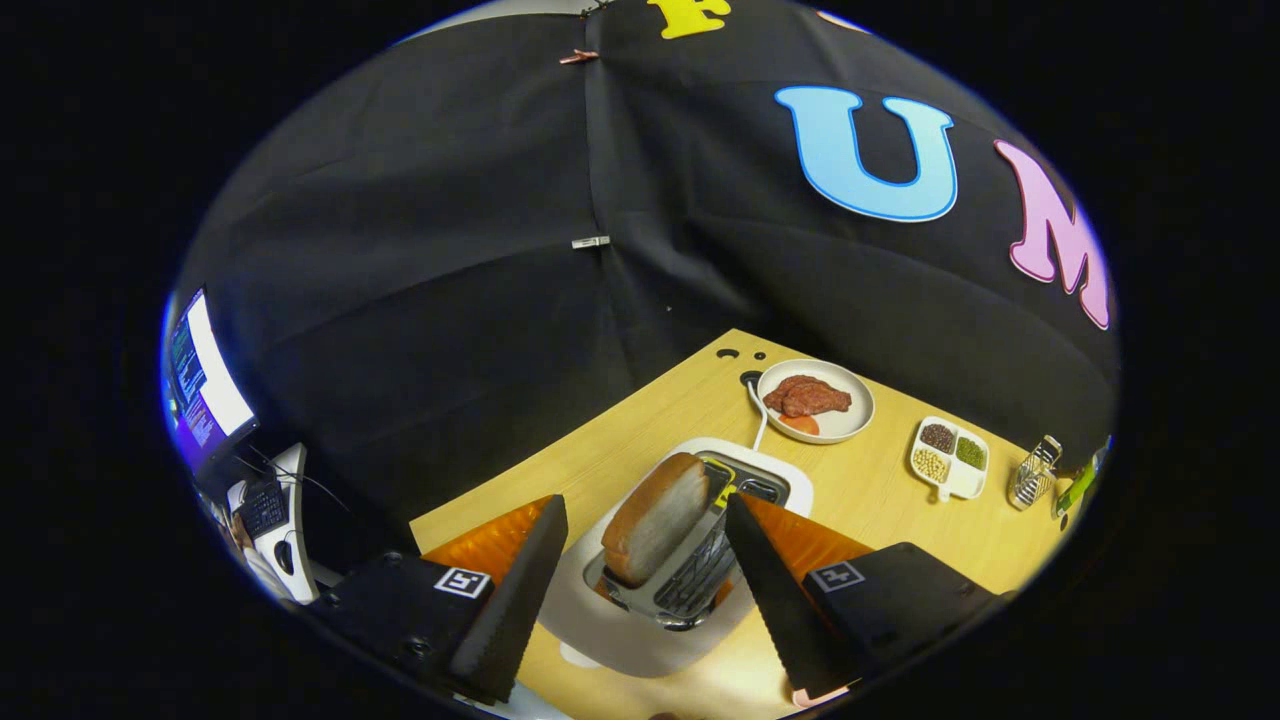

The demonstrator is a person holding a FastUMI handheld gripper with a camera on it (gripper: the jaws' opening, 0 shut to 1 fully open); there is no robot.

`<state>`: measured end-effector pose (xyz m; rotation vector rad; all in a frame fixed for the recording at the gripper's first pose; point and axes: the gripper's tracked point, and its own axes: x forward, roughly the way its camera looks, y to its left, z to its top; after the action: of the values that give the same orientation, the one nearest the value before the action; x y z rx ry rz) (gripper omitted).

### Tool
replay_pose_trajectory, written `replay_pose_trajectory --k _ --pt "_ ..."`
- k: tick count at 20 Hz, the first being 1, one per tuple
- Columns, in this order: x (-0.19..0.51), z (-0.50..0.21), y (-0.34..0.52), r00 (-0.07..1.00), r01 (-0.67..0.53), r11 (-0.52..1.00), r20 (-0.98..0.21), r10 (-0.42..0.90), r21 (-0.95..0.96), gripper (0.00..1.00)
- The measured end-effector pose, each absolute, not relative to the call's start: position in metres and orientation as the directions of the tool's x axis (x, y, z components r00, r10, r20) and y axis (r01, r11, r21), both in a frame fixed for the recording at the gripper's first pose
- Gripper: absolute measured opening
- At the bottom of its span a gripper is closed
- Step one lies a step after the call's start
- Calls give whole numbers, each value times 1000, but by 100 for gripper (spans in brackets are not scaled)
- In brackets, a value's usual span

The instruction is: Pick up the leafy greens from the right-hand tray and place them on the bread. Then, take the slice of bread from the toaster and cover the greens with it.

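Note:
A white toaster (775, 480) stands on the wooden table just ahead of my fingers. A slice of bread (655, 515) with a brown crust stands up out of its near slot, leaning a little. My gripper (640, 520) is open, with one finger on each side of the slice and a clear gap between each finger and the bread. The fingertips (550, 515) sit level with the upper half of the slice. A wire rack of the toaster shows beside the bread.
Beyond the toaster lies a white plate (850, 425) with meat slices and a piece of tomato. Further right stand a small divided dish of beans (950, 458) and a wire holder (1035, 472). A cable runs from the toaster to the table's far edge. A monitor (205, 385) is off to the left.

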<state>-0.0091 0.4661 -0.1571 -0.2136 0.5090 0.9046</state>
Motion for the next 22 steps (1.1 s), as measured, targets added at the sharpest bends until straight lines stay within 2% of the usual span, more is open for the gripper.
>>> replay_pose_trajectory --k 9,11,14,18,19,20,22 --pt "20 -193 490 566 -753 657 -545 619 -37 97" --pt "23 -195 489 570 -749 662 -548 612 -40 80" --pt "22 -194 484 575 -741 670 -556 600 -44 60" --pt "27 -197 477 568 -725 688 -585 579 -22 30" --pt "28 -199 476 562 -716 698 -594 576 -1 30" --pt "26 -197 477 545 -714 699 -603 583 30 20" --pt "23 -194 479 520 -714 696 -613 595 70 15"
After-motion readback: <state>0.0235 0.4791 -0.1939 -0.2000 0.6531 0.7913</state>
